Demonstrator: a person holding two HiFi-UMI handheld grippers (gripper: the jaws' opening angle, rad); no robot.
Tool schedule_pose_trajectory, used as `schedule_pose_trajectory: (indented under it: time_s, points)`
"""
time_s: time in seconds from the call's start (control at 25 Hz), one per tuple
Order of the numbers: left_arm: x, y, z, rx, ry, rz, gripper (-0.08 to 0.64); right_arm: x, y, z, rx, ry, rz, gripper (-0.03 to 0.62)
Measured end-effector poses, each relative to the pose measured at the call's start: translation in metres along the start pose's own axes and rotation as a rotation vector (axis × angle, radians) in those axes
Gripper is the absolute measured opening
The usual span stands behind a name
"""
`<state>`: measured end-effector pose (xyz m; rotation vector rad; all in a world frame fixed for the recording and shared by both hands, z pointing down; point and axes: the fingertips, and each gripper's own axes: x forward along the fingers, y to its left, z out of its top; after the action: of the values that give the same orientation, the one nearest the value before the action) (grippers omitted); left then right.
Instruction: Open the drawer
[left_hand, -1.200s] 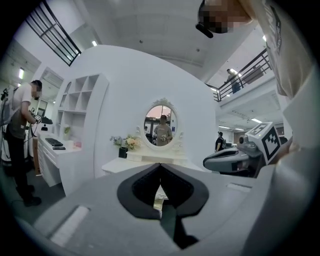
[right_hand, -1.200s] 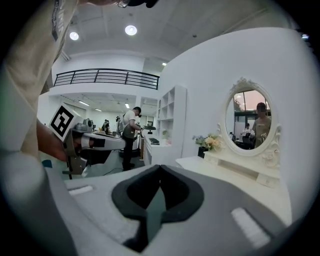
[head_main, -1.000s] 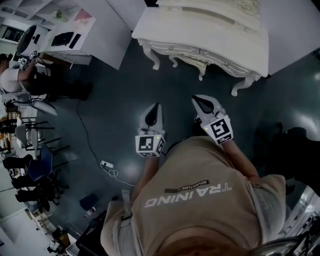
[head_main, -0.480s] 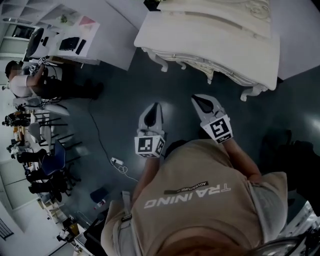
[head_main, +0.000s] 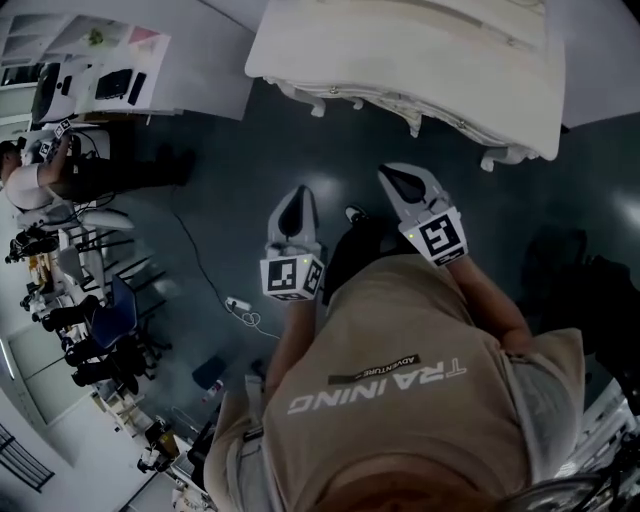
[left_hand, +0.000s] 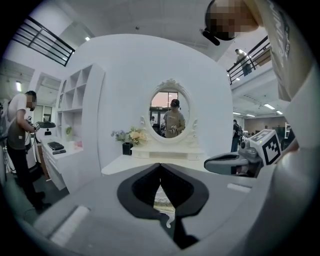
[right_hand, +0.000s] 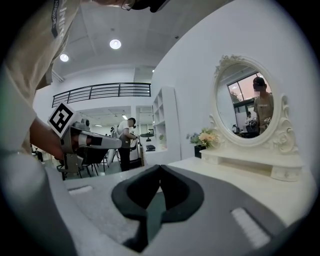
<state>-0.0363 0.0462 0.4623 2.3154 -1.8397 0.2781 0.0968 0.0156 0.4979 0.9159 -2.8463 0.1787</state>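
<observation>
The white dressing table (head_main: 420, 60) with carved legs stands ahead of me, its drawer knobs (head_main: 335, 92) along the front edge. Both grippers hang over the dark floor, short of the table and touching nothing. My left gripper (head_main: 298, 192) is shut and empty; in its own view the left gripper (left_hand: 160, 165) points at the table's ornate front (left_hand: 162, 200) below the oval mirror (left_hand: 171, 117). My right gripper (head_main: 390, 174) is also shut and empty; in its own view the right gripper (right_hand: 160, 167) has the tabletop (right_hand: 240, 175) to its right.
A flower vase (left_hand: 131, 137) sits on the dressing table. To the left stand a white desk (head_main: 120, 70), a person (head_main: 30, 175) and several chairs (head_main: 90, 330). A power strip with its cable (head_main: 238, 305) lies on the floor.
Both grippers have moved forward together towards the dressing table, which now sits closer and larger in the head view. Their jaws stayed shut.
</observation>
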Motion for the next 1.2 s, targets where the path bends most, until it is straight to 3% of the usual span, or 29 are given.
schedule_pose_trajectory:
  time_s: [0.24, 0.36, 0.56, 0.72, 1.0, 1.2]
  points:
    - [0.011, 0.026, -0.017, -0.023, 0.003, -0.047, 0.007, 0.013, 0.009, 0.008, -0.041, 0.004, -0.059, 0.003]
    - [0.026, 0.04, -0.008, 0.003, -0.019, -0.078, 0.008, 0.027, 0.001, 0.025, -0.055, -0.015, -0.098, 0.003]
    - [0.045, 0.094, 0.012, 0.048, -0.085, -0.076, 0.007, 0.087, 0.008, 0.045, -0.084, 0.011, -0.07, 0.003]
    - [0.045, 0.138, -0.008, 0.032, -0.061, -0.088, 0.006, 0.133, 0.029, 0.05, -0.09, 0.037, -0.058, 0.003]
    - [0.063, 0.196, -0.029, 0.023, -0.044, -0.159, 0.006, 0.205, 0.044, 0.054, -0.08, 0.055, -0.113, 0.003]
    - [0.093, 0.214, -0.03, 0.017, -0.006, -0.209, 0.007, 0.225, 0.036, 0.041, -0.056, 0.1, -0.119, 0.003]
